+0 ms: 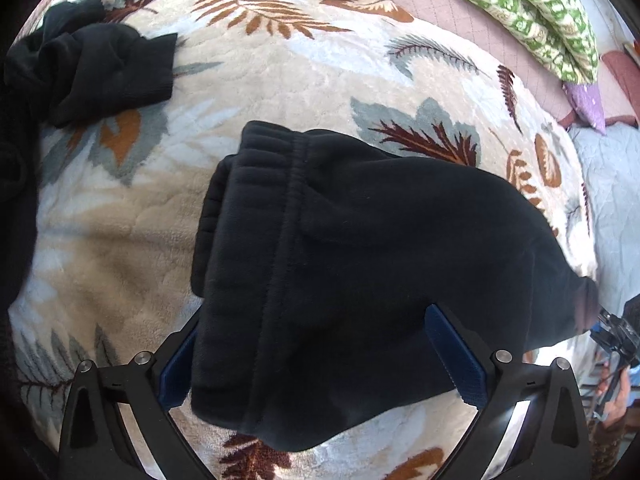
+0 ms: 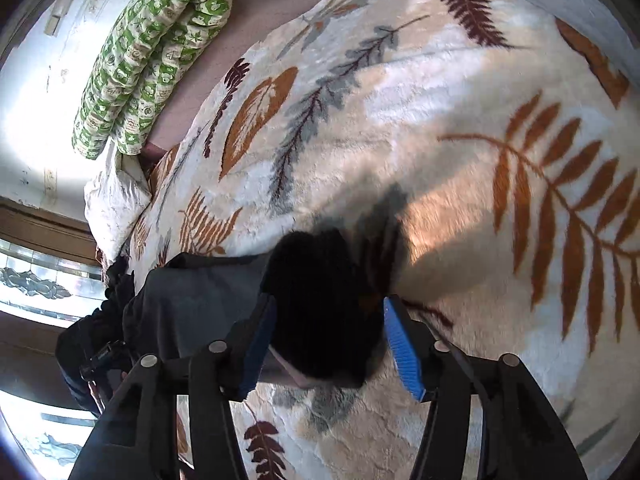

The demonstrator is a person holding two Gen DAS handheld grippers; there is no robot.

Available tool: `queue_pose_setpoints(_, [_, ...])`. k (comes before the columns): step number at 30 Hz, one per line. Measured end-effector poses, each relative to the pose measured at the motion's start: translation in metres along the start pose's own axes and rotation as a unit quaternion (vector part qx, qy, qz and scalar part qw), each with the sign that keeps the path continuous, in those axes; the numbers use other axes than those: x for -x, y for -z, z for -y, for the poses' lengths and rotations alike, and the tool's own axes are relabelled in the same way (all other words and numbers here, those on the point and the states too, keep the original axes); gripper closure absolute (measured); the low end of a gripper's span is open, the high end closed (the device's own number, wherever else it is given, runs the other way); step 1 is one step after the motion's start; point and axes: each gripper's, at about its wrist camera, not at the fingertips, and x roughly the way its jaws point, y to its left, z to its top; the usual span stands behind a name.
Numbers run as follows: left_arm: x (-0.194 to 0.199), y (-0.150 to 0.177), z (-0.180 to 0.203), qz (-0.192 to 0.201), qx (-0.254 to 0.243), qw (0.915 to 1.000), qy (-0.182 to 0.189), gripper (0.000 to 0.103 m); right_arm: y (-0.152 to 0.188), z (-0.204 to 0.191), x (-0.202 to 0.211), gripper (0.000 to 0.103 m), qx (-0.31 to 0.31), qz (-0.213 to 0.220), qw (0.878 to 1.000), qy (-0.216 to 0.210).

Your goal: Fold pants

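Between the wide-spread jaws of our left gripper (image 1: 320, 356) the folded black pants (image 1: 360, 264) lie on the leaf-print blanket (image 1: 280, 72), unpinched. Our right gripper (image 2: 328, 344), half open, straddles their end, gripping nothing. We judge the fold set down; next comes pulling clear.

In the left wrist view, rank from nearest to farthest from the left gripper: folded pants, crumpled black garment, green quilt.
1. Folded pants, between the open left gripper's fingers.
2. Crumpled black garment, upper left on the blanket.
3. Green quilt, top right, beyond the blanket.
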Motion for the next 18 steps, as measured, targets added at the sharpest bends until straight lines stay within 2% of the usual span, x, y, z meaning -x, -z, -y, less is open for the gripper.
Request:
queue_pose_setpoints(3, [-0.003, 0.003, 0.009, 0.011, -0.011, 0.9996, -0.025, 0.001, 0.015, 0.004, -0.006, 0.041, -0.006, 0.003, 0.999, -0.034])
queue_pose_setpoints(5, [-0.003, 0.006, 0.011, 0.019, -0.008, 0.9994, -0.028, 0.001, 0.017, 0.002, -0.008, 0.032, -0.018, 0.015, 0.998, -0.066])
queue_pose_setpoints(6, [-0.003, 0.007, 0.01, 0.022, -0.003, 0.9995, -0.024, 0.002, 0.019, 0.002, -0.01, 0.031, -0.029, 0.018, 0.996, -0.08])
queue_pose_setpoints(9, [0.001, 0.008, 0.004, 0.022, 0.014, 0.9996, -0.012, 0.004, 0.018, -0.004, -0.012, 0.03, -0.037, 0.025, 0.995, -0.086])
queue_pose_setpoints(12, [0.004, 0.004, -0.007, 0.015, 0.037, 0.9991, 0.016, 0.004, 0.017, -0.001, -0.005, 0.027, -0.065, 0.054, 0.986, -0.145])
queue_pose_setpoints(14, [0.006, 0.0, -0.014, 0.011, 0.048, 0.9983, 0.03, 0.004, 0.017, 0.003, -0.011, 0.026, -0.078, 0.041, 0.988, -0.13])
queue_pose_setpoints(17, [0.006, -0.003, -0.02, 0.009, 0.062, 0.9972, 0.04, 0.005, 0.018, -0.004, -0.017, 0.026, -0.054, 0.037, 0.993, -0.098])
queue_pose_setpoints(18, [0.007, -0.004, -0.021, 0.012, 0.067, 0.9971, 0.035, 0.011, 0.018, -0.01, -0.018, 0.027, -0.037, 0.04, 0.995, -0.083])
